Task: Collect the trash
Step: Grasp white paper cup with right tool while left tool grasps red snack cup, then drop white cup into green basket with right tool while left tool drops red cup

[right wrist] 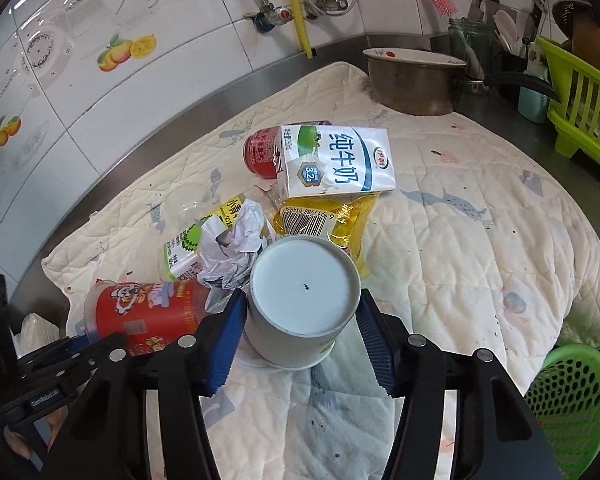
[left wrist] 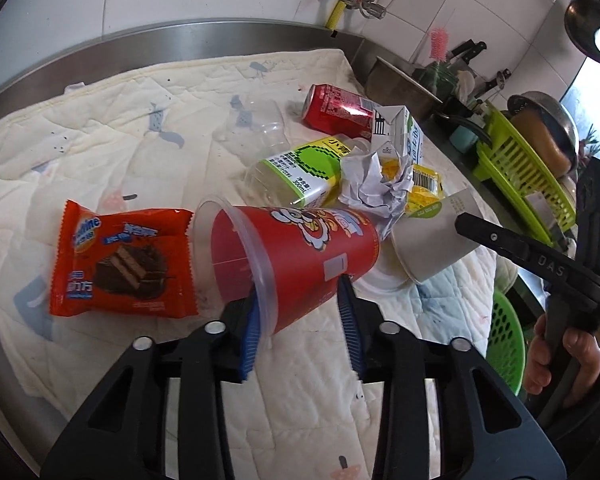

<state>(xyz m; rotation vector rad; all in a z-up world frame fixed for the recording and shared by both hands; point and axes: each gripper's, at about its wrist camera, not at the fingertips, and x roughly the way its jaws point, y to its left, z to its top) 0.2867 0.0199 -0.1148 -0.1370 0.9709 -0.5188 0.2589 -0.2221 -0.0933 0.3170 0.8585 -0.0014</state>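
A red plastic cup (left wrist: 300, 248) lies on its side on the quilted cloth (left wrist: 100, 152). My left gripper (left wrist: 300, 286) is shut on its rim, one blue pad inside the mouth and the other against the outer wall. A white paper cup (right wrist: 304, 292) lies with its base towards the right wrist camera. My right gripper (right wrist: 302, 300) is shut on it, a pad touching each side. Around them lie an orange snack wrapper (left wrist: 120, 264), crumpled paper (left wrist: 374, 188), a green-label bottle (left wrist: 300, 176), a yellow packet (right wrist: 324, 220), a milk carton (right wrist: 334, 162) and a red can (left wrist: 336, 110).
A green perforated basket (right wrist: 572, 396) sits low off the cloth's right edge. A metal pot (right wrist: 416, 80), a utensil jar and a green dish rack (right wrist: 580, 108) stand at the back right. A clear plastic cup (left wrist: 260, 120) lies farther back. A tiled wall with pipes borders the counter.
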